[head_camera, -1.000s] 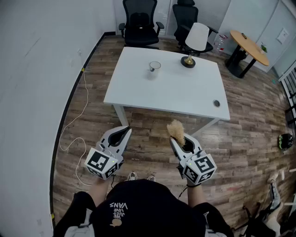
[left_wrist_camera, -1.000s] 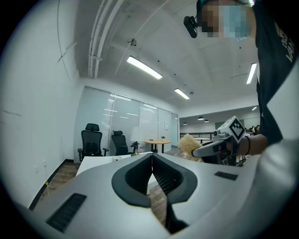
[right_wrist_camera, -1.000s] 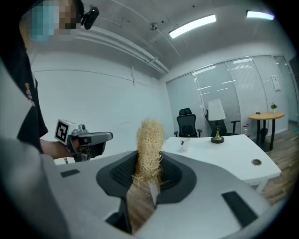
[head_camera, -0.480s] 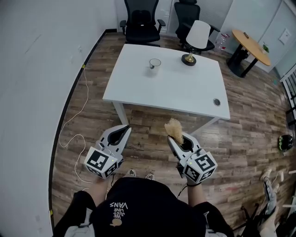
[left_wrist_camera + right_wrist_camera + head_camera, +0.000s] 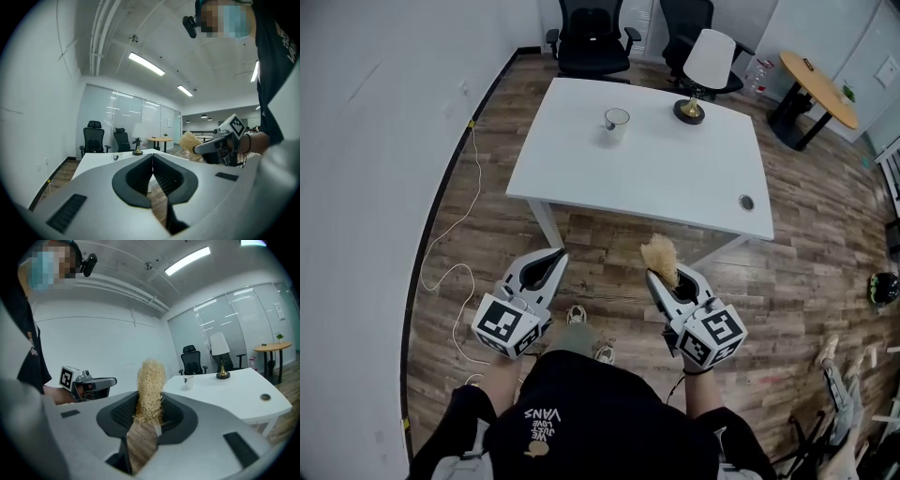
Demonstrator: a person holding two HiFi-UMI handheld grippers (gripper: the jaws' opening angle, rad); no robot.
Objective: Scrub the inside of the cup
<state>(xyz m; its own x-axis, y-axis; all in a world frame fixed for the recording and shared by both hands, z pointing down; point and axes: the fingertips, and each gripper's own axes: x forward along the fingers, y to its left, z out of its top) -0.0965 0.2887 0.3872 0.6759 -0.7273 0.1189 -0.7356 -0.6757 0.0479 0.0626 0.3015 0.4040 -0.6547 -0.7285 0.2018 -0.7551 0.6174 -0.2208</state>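
A white cup (image 5: 616,121) stands on the far part of the white table (image 5: 647,178), well ahead of both grippers; it shows small in the left gripper view as the cup (image 5: 115,156) and in the right gripper view as the cup (image 5: 188,381). My right gripper (image 5: 660,278) is shut on a tan fibrous scrubber (image 5: 659,256), which sticks up from the jaws as the scrubber (image 5: 150,390). My left gripper (image 5: 558,257) is shut with nothing in it, jaws together. Both are held over the wooden floor in front of the table.
A table lamp (image 5: 705,66) with a white shade stands at the table's far right. Black office chairs (image 5: 592,37) sit behind the table, and a round wooden table (image 5: 817,89) at right. A white cable (image 5: 450,244) lies on the floor by the left wall.
The view has shifted a little toward the table; a foot has come forward between the grippers. Both grippers stay shut in about the same place.
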